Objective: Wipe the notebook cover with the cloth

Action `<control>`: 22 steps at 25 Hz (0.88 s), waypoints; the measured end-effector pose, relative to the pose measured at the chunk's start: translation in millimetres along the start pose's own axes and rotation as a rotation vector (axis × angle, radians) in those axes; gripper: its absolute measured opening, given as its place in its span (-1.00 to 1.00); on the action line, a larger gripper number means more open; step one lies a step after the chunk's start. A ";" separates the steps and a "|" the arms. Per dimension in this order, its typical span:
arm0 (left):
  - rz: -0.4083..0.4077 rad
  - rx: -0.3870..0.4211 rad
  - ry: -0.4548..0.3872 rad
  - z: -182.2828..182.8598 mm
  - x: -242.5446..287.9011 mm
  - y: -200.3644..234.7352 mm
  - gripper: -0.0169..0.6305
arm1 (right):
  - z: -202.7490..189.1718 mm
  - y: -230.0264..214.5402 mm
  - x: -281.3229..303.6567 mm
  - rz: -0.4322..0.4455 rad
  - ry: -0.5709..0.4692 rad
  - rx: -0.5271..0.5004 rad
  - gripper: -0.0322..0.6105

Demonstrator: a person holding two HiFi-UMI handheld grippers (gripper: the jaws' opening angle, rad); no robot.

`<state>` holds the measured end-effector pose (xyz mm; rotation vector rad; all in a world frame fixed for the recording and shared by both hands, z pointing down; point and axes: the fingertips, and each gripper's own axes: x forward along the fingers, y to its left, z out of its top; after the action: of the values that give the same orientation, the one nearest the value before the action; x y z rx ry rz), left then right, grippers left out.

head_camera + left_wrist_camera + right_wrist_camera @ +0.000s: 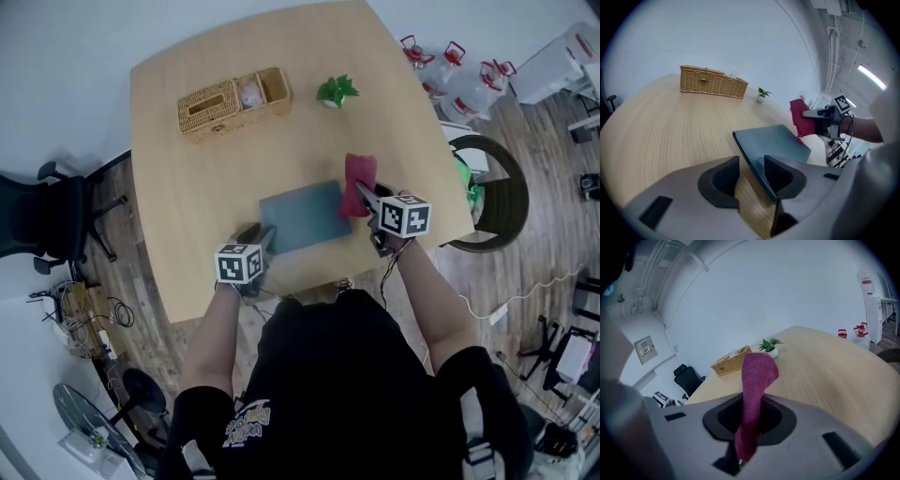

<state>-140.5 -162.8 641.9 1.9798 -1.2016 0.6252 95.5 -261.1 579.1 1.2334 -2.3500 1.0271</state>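
On the wooden table (pixel 187 187) there is one teal notebook (pixel 305 217), closed and flat, near the edge where the person stands. There is one cloth (pixel 360 178), dark pink. It hangs just beside the right edge of the notebook, and its lower end touches that edge or comes very near it.

There are two grippers. The right gripper (pixel 366 199), at the right of the notebook, has its jaws pressed together on the cloth, which stands up out of them and folds over. The left gripper (pixel 265 234) is at the near left corner of the notebook. Its jaws are a little apart, the corner edge runs between them, and one jaw lies over the cover.

Beyond the notebook stand one wicker basket (pixel 232 101) and, to its right, one small green plant (pixel 336 91).
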 end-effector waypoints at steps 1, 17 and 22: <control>0.014 -0.007 -0.019 2.8 -2.8 1.6 -0.46 | 3.6 2.5 -4.4 0.017 -0.012 -0.011 -0.70; 0.273 -0.158 -0.414 51.0 -99.1 -48.8 -0.88 | 37.4 47.1 -47.8 0.335 -0.068 -0.222 -0.70; 0.310 -0.226 -0.492 33.7 -121.8 -79.7 -0.91 | 27.5 71.3 -51.9 0.445 -0.027 -0.275 -0.70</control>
<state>-122.4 -99.3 507.9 1.8209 -1.8126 0.1301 70.5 -222.9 498.8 0.6431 -2.7425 0.7646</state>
